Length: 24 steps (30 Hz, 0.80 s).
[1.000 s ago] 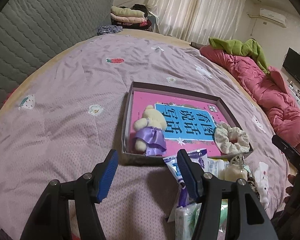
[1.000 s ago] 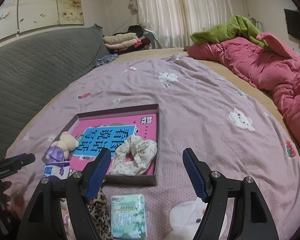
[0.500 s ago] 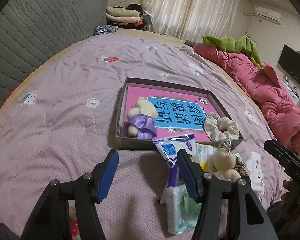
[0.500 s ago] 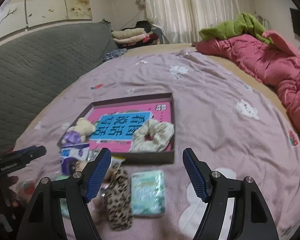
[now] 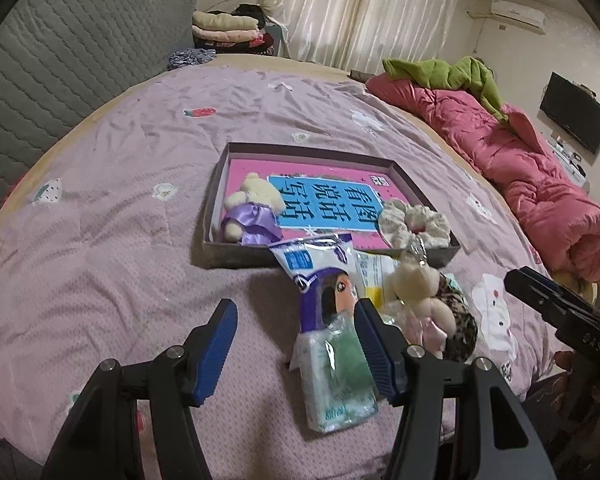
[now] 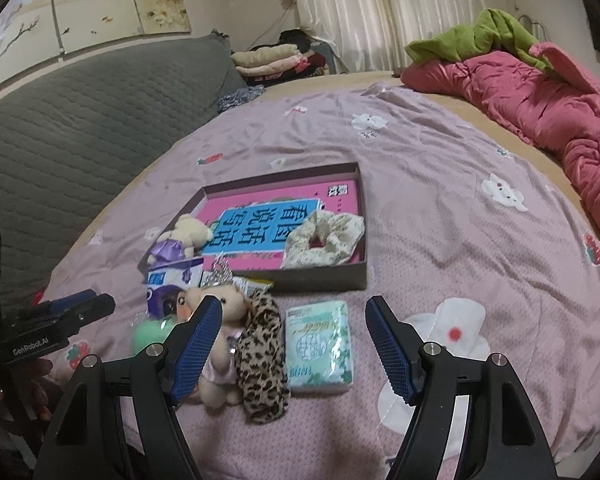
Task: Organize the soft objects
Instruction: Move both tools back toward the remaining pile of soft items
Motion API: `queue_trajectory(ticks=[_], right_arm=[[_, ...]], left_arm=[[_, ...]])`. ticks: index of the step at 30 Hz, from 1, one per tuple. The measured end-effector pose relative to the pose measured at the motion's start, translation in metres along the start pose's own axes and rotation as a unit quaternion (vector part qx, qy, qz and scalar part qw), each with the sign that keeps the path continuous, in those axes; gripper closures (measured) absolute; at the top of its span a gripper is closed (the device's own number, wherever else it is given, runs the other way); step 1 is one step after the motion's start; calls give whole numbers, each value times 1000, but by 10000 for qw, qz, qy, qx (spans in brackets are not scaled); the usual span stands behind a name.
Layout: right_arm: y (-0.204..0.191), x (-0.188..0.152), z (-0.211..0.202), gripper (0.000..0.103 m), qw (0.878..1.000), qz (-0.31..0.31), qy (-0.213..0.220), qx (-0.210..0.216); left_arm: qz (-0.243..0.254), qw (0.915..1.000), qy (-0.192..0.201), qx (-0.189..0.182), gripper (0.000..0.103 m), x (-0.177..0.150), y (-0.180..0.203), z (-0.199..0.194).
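A shallow brown box (image 5: 216,196) (image 6: 362,216) with a pink and blue book inside lies on the bed. In it are a small bear in a purple dress (image 5: 252,210) (image 6: 180,238) and a floral scrunchie (image 5: 416,222) (image 6: 326,236). In front of the box lie a purple-white tissue pack (image 5: 320,276) (image 6: 168,284), a green tissue pack (image 5: 336,376) (image 6: 320,346), a cream plush doll (image 5: 418,284) (image 6: 220,344) and a leopard scrunchie (image 6: 262,356). My left gripper (image 5: 294,334) is open above the sheet beside the packs. My right gripper (image 6: 294,334) is open over the green pack.
The pink-purple bedsheet (image 5: 100,200) covers the bed. A red quilt (image 5: 520,160) (image 6: 540,92) with a green blanket lies at the right. A grey padded headboard (image 6: 60,120) is at the left, folded clothes (image 5: 224,26) at the back. A white pad (image 6: 456,328) lies at the right.
Both grippers have drawn back toward the near edge of the bed, so more of the loose items in front of the box show. Both stay open.
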State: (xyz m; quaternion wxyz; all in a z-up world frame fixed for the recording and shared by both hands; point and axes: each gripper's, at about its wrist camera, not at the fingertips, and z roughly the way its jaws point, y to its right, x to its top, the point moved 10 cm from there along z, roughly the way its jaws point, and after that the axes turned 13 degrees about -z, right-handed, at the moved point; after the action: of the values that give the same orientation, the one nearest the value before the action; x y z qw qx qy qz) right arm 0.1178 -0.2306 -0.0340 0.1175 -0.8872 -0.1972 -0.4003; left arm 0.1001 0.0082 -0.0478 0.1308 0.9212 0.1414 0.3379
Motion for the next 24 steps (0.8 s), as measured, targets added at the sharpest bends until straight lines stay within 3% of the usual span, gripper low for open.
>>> queue_trajectory(ticks=[24], right_arm=[[-20,-28,15,28,9976,-461,-500,106]], left_arm=[[739,9962,-339,-300,43,-32,35,10]])
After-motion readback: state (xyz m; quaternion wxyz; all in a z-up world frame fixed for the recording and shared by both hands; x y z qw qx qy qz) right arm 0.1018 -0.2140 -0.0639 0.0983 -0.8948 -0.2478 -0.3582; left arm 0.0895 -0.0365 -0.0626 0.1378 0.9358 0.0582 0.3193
